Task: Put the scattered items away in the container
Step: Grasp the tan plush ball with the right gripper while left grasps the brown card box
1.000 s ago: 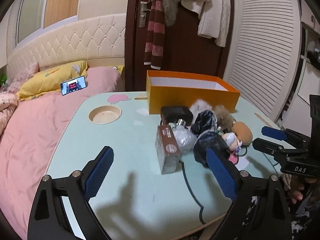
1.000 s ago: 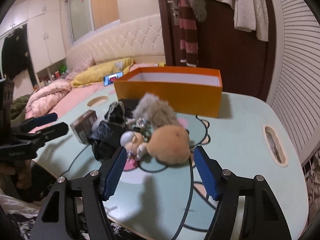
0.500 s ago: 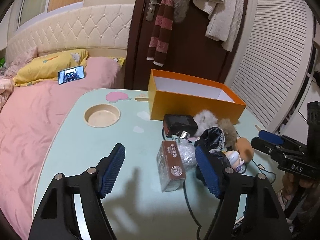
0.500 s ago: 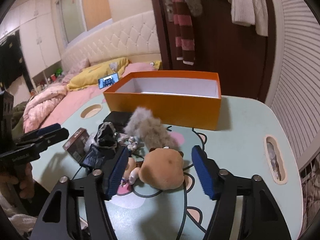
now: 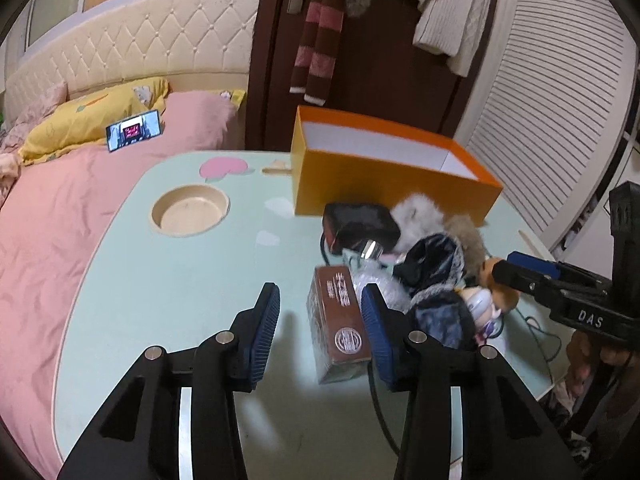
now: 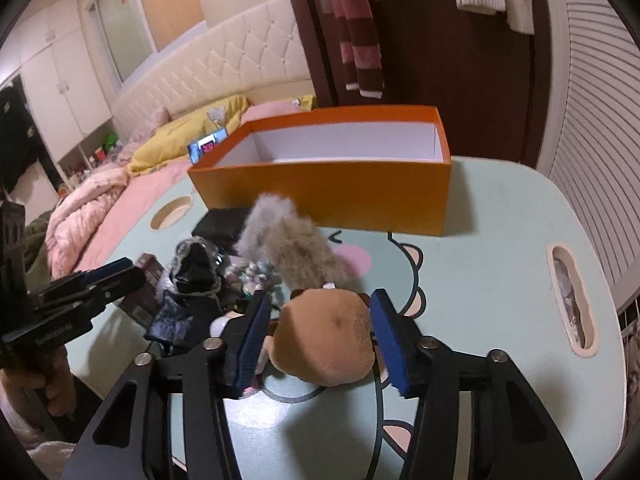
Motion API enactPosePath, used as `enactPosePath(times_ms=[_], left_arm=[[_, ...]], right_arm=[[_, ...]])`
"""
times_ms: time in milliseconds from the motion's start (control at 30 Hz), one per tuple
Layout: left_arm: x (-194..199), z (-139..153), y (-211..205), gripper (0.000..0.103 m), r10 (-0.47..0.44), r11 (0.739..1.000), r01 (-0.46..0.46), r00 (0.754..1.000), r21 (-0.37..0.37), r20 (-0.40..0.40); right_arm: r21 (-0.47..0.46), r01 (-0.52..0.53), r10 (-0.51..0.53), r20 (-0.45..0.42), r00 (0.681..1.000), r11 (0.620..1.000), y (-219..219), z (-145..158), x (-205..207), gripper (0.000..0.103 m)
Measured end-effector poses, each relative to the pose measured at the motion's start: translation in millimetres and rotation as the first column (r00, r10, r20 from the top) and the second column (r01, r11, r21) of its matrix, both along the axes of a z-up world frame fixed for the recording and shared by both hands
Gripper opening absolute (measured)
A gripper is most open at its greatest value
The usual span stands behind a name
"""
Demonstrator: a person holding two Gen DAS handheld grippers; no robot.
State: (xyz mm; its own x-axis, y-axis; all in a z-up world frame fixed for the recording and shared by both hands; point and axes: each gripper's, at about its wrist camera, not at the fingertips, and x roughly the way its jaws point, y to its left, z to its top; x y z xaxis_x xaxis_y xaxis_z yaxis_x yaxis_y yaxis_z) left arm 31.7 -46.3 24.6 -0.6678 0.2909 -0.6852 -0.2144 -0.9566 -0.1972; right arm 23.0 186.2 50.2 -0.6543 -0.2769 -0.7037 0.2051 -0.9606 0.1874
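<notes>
brown plush toy (image 6: pixel 326 338) sits between right gripper's (image 6: pixel 318 340) closing jaws; left gripper (image 5: pixel 320 336) closing around brown box (image 5: pixel 340 326).

An open orange box (image 6: pixel 324 184) with a white inside sits empty at upper centre of the right wrist view. Below it lies the clutter: a grey fur piece (image 6: pixel 296 240), a brown plush (image 6: pixel 324 344) at lower centre, dark fabric (image 6: pixel 192 280) to the left, and a brown carton (image 5: pixel 340 320) lying flat, centre-right of the left wrist view.
</notes>
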Motion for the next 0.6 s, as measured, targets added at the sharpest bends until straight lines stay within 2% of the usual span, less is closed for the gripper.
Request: enactPosePath(times_ms=[67, 167, 233, 333, 500, 600], left_arm=[[-1, -6, -1, 0.043, 0.007, 1.000, -0.007, 1.000, -0.002, 0.024], [-4, -17, -1, 0.021, 0.036, 0.998, -0.034, 0.998, -0.043, 0.049], [-2, -18, -1, 0.021, 0.040, 0.998, -0.038, 0.999, -0.040, 0.037], [0, -16, -2, 0.020, 0.034, 0.999, -0.034, 0.999, -0.021, 0.040], [2, -12, -5, 0.020, 0.042, 0.999, -0.042, 0.999, -0.016, 0.025], [0, -11, -7, 0.020, 0.046, 0.999, -0.046, 0.999, -0.012, 0.018]], right_arm=[[0.048, -0.001, 0.000, 0.023, 1.000, 0.999, -5, -5, -2, 0.044], [0.084, -0.008, 0.006, 0.028, 1.000, 0.996, -10, -5, -2, 0.042], [0.105, -0.014, 0.012, 0.026, 1.000, 0.994, -13, -6, -1, 0.042], [0.083, -0.007, 0.005, 0.022, 1.000, 0.997, -9, -6, 2, 0.043], [0.120, 0.020, -0.023, 0.018, 1.000, 0.993, -7, -5, 7, 0.050], [0.112, 0.012, -0.019, 0.057, 0.998, 0.994, -7, -14, 4, 0.050]])
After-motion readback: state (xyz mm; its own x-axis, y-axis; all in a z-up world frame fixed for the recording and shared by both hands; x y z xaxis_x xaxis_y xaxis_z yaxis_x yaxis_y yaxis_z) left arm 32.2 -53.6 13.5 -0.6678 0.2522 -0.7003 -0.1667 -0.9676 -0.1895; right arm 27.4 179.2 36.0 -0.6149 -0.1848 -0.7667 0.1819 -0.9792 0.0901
